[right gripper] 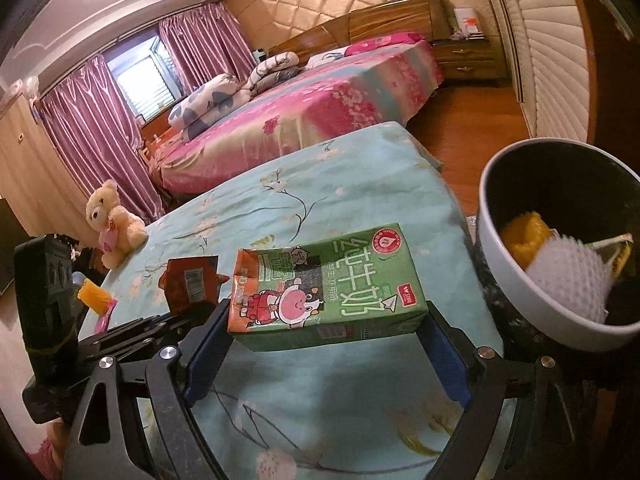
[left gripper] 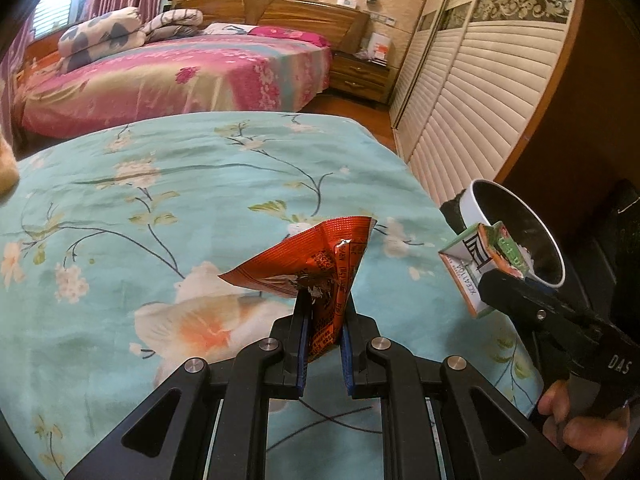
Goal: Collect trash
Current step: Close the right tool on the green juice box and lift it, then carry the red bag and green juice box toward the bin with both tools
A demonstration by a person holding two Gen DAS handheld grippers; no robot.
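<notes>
My left gripper (left gripper: 325, 304) is shut on a crumpled red snack wrapper (left gripper: 316, 264) and holds it above the turquoise floral bedspread (left gripper: 160, 200). The wrapper also shows in the right wrist view (right gripper: 191, 280). My right gripper (right gripper: 326, 320) is shut on a green milk carton (right gripper: 328, 288), held flat just left of the white trash bin (right gripper: 520, 280). In the left wrist view the carton (left gripper: 472, 264) sits at the bin's rim (left gripper: 516, 232). The bin holds yellow and white foam netting (right gripper: 560, 272).
A teddy bear (right gripper: 114, 224) sits at the bed's far left edge. A yellow foam net and a pink item (right gripper: 96, 300) lie near it. A pink bed (left gripper: 180, 76) stands behind, with louvred wardrobe doors (left gripper: 480, 100) to the right.
</notes>
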